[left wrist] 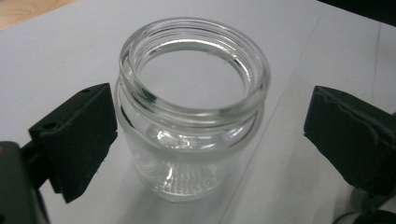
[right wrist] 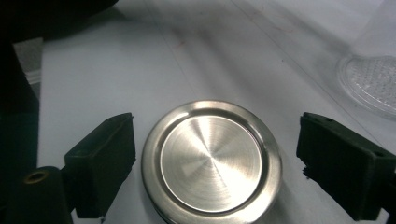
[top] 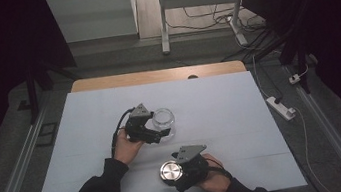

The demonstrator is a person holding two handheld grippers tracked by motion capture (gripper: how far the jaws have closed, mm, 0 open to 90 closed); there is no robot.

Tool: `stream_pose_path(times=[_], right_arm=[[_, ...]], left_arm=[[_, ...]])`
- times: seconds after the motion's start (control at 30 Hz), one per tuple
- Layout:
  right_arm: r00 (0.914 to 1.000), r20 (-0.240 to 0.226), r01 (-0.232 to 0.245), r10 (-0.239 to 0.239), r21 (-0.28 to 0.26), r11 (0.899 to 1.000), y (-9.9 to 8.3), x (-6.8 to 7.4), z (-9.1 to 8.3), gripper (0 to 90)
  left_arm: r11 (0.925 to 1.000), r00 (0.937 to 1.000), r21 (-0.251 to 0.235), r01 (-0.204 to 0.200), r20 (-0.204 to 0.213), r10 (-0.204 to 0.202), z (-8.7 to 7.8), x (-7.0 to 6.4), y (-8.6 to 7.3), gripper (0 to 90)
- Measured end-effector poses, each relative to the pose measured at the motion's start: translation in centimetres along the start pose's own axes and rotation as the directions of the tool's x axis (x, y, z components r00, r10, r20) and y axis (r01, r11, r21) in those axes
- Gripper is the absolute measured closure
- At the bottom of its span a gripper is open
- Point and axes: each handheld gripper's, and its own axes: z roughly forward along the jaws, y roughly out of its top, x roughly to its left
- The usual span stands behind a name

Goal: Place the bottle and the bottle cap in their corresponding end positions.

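Left tongs [left wrist: 205, 140] stood apart around the upright open jar [left wrist: 194, 107] at mid-desk [top: 239, 96], one pad touching its side. Right tongs [right wrist: 215, 163], also apart, straddled the steel lid [right wrist: 211, 161] lying flat, nearer me and right of the jar.

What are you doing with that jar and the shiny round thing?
A person is working at a white table with a tool in each hand. The left tool is open around an empty, upright glass jar that has no lid on. The right tool is open around a round metal lid lying flat on the table. Neither thing is gripped yet.
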Motion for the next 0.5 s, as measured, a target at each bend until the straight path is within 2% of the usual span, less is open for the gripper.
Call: stream_pose_path(times=[0.13, 0.3, 0.5], right_arm=[[0.9999, -0.012, -0.008, 0.008, -0.015, 1.0, 0.1, 0.0, -0.3, 9.7], [0.9996, -0.006, -0.029, 0.028, -0.033, 0.999, 0.3, -0.1, -0.8, 7.9], [0.9984, 0.008, -0.055, 0.056, -0.063, 0.996, 0.5, -0.6, -2.1, 7.2]], left_arm=[[0.9998, 0.9998, 0.012, -0.018, -0.003, 0.018, -0.4, -0.4, -0.1, 3.1], [0.9988, 0.9993, 0.034, -0.035, -0.011, 0.035, -0.7, -1.0, -0.4, 1.5], [0.9983, 0.9994, 0.047, -0.033, -0.008, 0.034, -1.4, -1.4, -0.6, 1.2]])
